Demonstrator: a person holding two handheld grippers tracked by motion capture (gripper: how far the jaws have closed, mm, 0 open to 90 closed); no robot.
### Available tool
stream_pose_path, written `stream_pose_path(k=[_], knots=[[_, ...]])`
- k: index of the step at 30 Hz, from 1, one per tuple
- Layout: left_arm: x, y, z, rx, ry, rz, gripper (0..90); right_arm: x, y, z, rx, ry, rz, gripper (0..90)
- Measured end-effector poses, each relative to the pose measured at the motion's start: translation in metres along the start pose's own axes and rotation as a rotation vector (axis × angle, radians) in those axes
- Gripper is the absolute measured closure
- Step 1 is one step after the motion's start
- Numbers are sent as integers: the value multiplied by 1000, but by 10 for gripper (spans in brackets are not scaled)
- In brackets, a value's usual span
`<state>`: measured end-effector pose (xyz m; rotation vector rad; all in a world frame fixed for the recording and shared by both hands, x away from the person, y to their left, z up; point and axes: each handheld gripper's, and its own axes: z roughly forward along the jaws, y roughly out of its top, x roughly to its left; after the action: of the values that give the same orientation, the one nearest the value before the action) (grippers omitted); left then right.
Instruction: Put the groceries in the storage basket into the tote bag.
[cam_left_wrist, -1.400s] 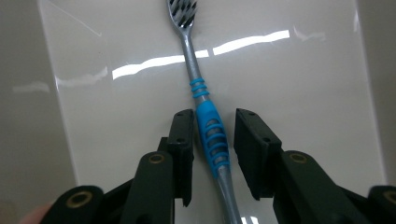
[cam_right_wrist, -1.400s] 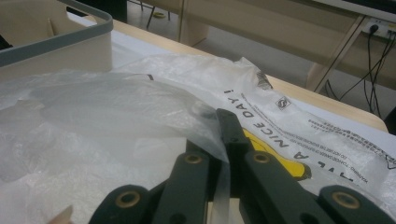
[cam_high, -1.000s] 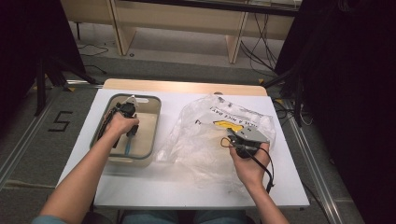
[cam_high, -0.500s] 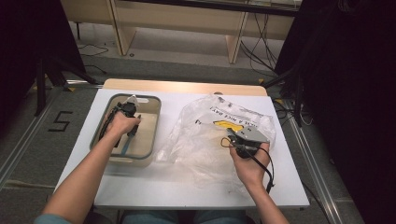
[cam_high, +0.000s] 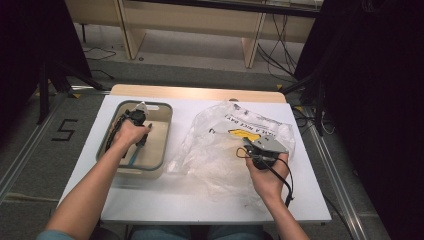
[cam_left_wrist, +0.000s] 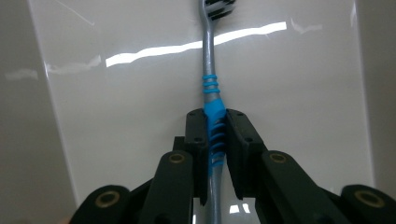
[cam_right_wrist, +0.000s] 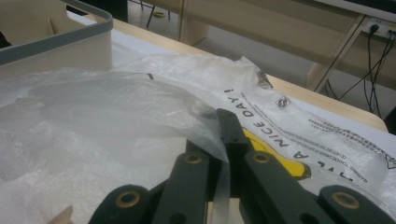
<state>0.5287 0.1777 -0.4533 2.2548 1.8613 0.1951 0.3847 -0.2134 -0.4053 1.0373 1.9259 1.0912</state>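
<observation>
While both hands rest over the white tabletop (cam_high: 165, 205), the scene reads as follows
Left gripper: the left gripper (cam_left_wrist: 215, 122) reaches down into the tray (cam_high: 111, 131) near the tabletop's left edge; its jaws have just been closing and now clench the toothbrush
Toothbrush: the toothbrush (cam_left_wrist: 209, 79) lies on the tray's pale floor, grey handle with blue ribbed grip caught between the pads, bristle head pointing away from the gripper toward the tray's far side
Right gripper: the right gripper (cam_right_wrist: 223, 154) sits on the right half of the tabletop, jaws clamped shut on a fold of the plastic bag
Plastic bag: the clear plastic bag (cam_high: 220, 145), printed with black lettering and a yellow mark, lies crumpled from the middle toward the right edge, just beside the tray
Tray: grey-rimmed, set along the left edge, nearer the far left corner
</observation>
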Motion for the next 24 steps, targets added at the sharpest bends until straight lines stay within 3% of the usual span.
stream_pose_path(k=[14,24], knots=[[1,-3,-1,-29,-5,44,792,0,0,0,1,0,0,900],[3,-5,-11,-123,-23,47,793,0,0,0,0,-1,-1,900]])
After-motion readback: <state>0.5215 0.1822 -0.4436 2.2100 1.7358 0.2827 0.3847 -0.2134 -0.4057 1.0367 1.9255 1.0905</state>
